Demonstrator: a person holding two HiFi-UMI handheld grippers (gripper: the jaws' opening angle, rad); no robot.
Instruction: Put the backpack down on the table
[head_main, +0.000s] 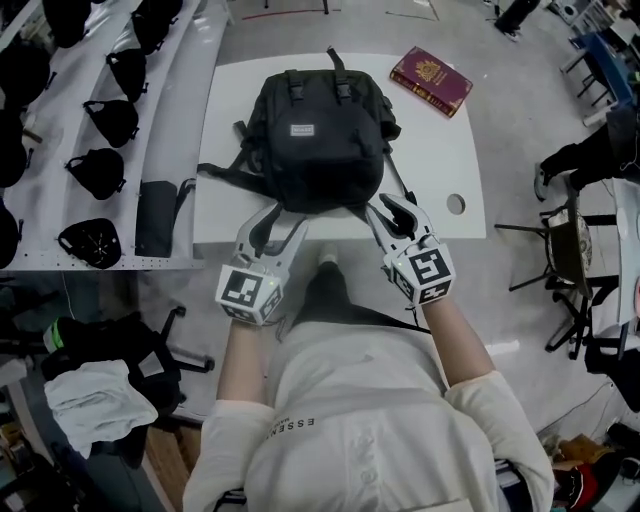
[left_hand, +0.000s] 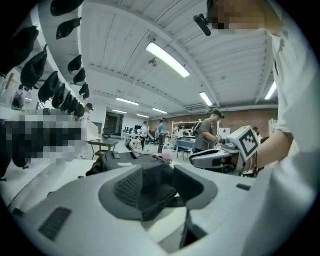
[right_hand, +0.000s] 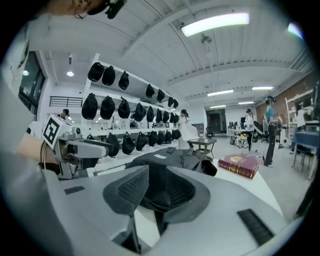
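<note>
A black backpack (head_main: 320, 140) lies flat on the white table (head_main: 440, 150), straps spread to the sides, its bottom end toward me. My left gripper (head_main: 287, 215) hovers at the table's near edge by the pack's bottom left corner, jaws spread with nothing gripped. My right gripper (head_main: 392, 206) is at the bottom right corner, beside a loose strap, jaws also apart. In the left gripper view the backpack (left_hand: 125, 162) lies beyond the open jaws (left_hand: 157, 187). In the right gripper view the pack (right_hand: 165, 160) shows past the parted jaws (right_hand: 155, 192).
A dark red book (head_main: 431, 81) lies at the table's far right corner, and a round hole (head_main: 456, 204) is near its front right. White shelves with black caps (head_main: 100, 170) run along the left. A chair (head_main: 570, 250) stands to the right; people work in the background.
</note>
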